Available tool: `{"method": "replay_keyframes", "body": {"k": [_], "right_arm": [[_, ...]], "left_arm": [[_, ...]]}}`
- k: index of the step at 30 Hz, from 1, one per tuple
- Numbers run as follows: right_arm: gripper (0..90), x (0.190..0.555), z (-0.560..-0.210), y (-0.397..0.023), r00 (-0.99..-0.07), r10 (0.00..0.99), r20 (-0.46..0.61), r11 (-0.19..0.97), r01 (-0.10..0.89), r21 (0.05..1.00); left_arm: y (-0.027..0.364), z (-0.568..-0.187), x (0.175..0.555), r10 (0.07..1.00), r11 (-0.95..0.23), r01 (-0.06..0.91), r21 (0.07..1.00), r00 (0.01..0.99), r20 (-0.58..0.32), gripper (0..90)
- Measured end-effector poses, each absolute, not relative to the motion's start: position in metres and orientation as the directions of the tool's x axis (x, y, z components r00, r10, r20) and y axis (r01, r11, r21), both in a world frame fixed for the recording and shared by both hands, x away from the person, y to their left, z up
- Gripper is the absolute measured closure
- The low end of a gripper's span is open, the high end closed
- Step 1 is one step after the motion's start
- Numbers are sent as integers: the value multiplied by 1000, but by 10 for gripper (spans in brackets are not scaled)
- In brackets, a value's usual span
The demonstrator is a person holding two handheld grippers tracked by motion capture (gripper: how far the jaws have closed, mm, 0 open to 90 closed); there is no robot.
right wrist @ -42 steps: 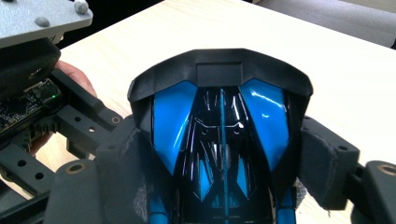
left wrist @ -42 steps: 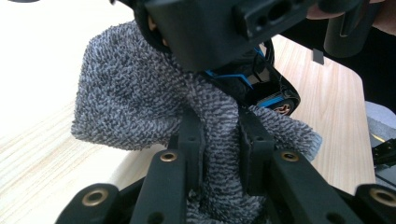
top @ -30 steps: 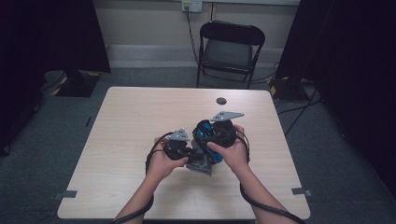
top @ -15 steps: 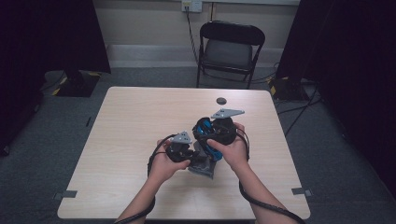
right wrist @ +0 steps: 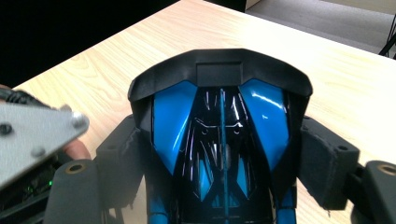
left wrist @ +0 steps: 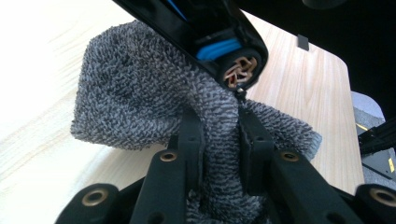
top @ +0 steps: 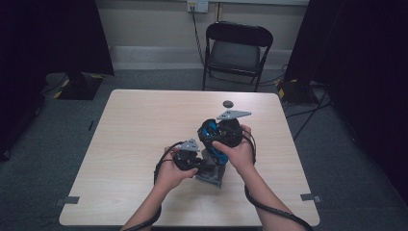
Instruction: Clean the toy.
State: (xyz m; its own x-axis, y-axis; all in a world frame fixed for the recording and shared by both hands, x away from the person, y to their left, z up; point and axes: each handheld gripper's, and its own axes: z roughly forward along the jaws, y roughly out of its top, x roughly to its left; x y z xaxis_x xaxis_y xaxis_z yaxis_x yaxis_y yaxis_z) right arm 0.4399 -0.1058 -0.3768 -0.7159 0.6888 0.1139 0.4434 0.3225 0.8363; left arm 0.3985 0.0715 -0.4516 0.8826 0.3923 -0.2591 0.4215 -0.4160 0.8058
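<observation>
Hands close together, right gripper (top: 215,144) clamping toy car (right wrist: 219,140), left gripper (left wrist: 219,135) pinching grey cloth (left wrist: 140,98).

No readable text, label, brand, number or sign anywhere I look. Blue-and-black toy car (right wrist: 219,140) between jaws of my right gripper (right wrist: 224,172): glossy bodywork, no lettering legible. Grey cloth (left wrist: 140,93) pinched by my left gripper (left wrist: 217,140): plain weave, no tag. Grey plate (right wrist: 32,135) to left of my right gripper: bare screws, no marking.
</observation>
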Motion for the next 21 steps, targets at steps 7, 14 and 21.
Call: {"method": "replay_keyframes", "body": {"k": [7, 14, 21], "right_arm": [[252, 442, -375, -106, -712, 693, 115, 318, 445, 838], [252, 444, -375, -107, -708, 697, 114, 319, 448, 835], [252, 446, -373, -108, -702, 703, 113, 315, 450, 836]], "left_arm": [[68, -454, 395, 378, -421, 418, 805, 888, -264, 741], [64, -456, 392, 365, -434, 412, 801, 893, -262, 741], [58, -456, 390, 349, -444, 402, 801, 901, -258, 741]]}}
